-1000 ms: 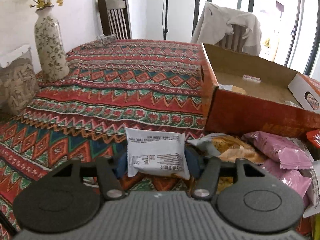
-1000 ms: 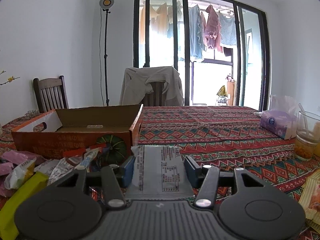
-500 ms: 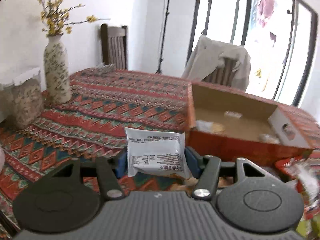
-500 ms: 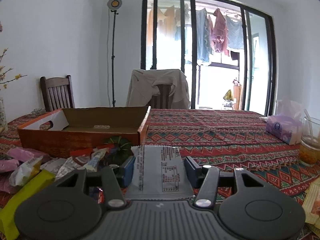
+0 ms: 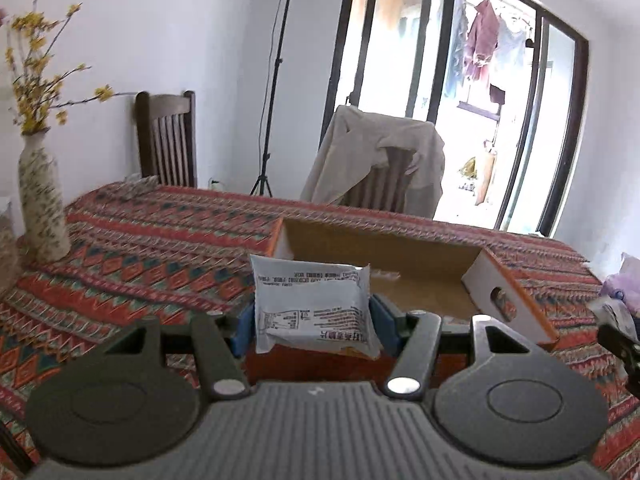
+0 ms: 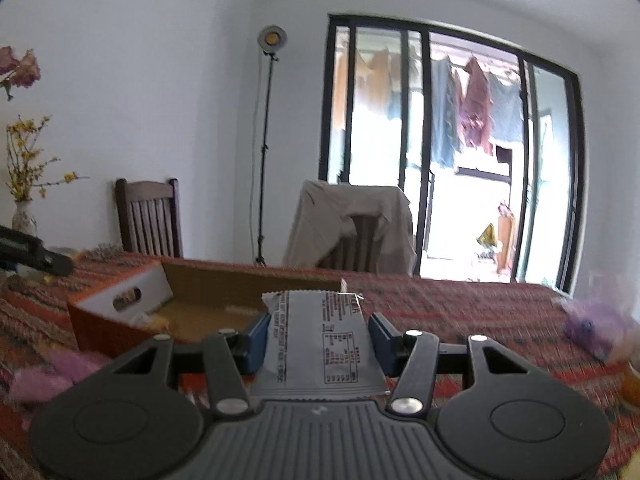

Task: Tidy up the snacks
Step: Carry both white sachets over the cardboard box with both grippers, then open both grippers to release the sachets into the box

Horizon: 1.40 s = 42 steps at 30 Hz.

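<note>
Left gripper (image 5: 312, 322) clamped on a white foil snack packet (image 5: 314, 306): flat, pillow-shaped, crimped ends, black print facing up. Long axis runs across the jaws, left to right; its far edge is raised toward the cardboard box (image 5: 400, 276), its near right corner sags below the blue pads (image 5: 245, 330). Packet sits between the fingertips, pressed from both short sides, clear of the bench (image 5: 160, 248). Right gripper (image 6: 318, 338) holds a second packet, a grey-white foil sachet (image 6: 320, 344), narrower and longer; its long axis lies along the fingers, pointing away toward the window, crimped far end just past the pads, near end reaching back to the ribbed gripper body. Pads press its two long edges. Box is open-topped, brown inside, orange outside, with white end flaps and an oval hand hole (image 6: 127, 298); it lies ahead of both grippers. Bench covered in a woven red, orange and teal geometric cloth. Pink wrappers (image 6: 52, 372) blurred, lower left in the right view. Patterned ceramic vase (image 5: 40, 204) with yellow sprigs at far left.
</note>
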Tool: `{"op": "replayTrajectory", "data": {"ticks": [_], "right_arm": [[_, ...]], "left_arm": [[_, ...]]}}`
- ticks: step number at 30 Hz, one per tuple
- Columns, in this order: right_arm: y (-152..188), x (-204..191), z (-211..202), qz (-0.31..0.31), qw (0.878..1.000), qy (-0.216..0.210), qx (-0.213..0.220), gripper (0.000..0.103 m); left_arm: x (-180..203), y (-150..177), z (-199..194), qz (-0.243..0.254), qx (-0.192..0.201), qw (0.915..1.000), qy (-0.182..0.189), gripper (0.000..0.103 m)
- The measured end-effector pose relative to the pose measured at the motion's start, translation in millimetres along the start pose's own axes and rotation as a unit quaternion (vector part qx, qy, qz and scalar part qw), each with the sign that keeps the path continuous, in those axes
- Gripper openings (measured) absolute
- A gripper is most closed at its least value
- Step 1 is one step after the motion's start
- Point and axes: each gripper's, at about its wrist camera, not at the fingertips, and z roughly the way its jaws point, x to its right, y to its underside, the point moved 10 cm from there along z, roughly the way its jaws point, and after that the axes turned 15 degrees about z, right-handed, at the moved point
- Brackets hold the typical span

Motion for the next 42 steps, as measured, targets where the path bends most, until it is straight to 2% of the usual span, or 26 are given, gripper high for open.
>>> {"op": "replayTrajectory", "data": {"ticks": [6, 13, 17, 27, 29, 30, 32, 34, 36, 42], "right_arm": [[-25, -32, 35, -0.001, 1.0, -0.031, -0.002, 0.053], [-43, -49, 89, 0.011, 0.999, -0.031, -0.014, 0.053], [-34, -47, 113, 0.021, 0.999, -0.03, -0.03, 0.053], [3, -39, 135, 0.024, 0.996, -0.033, -0.073, 0.053], [7, -39, 136, 0.024, 0.996, -0.035, -0.078, 0.054], [6, -39, 137, 0.025, 0.996, -0.036, -0.079, 0.054], [5, -36, 134, 0.033, 0.996, -0.036, -0.075, 0.068], [2, -32, 132, 0.043, 0.996, -0.037, -0.067, 0.092], [-2, -26, 129, 0.055, 0.996, -0.035, -0.056, 0.102], [-7, -22, 122, 0.064, 0.997, -0.033, -0.038, 0.103]], "left_arm": [[17, -19, 22, -0.021, 0.006, 0.9997, 0.005, 0.06], [22, -41, 54, -0.023, 0.012, 0.9994, -0.023, 0.06], [20, -37, 72, -0.027, 0.01, 0.9988, -0.039, 0.06], [19, -10, 102, -0.018, -0.018, 0.9994, -0.025, 0.061], [19, -8, 101, -0.02, -0.017, 0.9994, -0.022, 0.066], [19, -8, 101, -0.021, -0.014, 0.9995, -0.021, 0.072], [19, -8, 98, -0.024, -0.007, 0.9995, -0.02, 0.084], [17, -9, 94, -0.029, 0.002, 0.9992, -0.026, 0.103], [13, -8, 89, -0.036, 0.013, 0.9985, -0.04, 0.103], [11, -13, 75, -0.038, 0.046, 0.9966, -0.057, 0.103]]}}
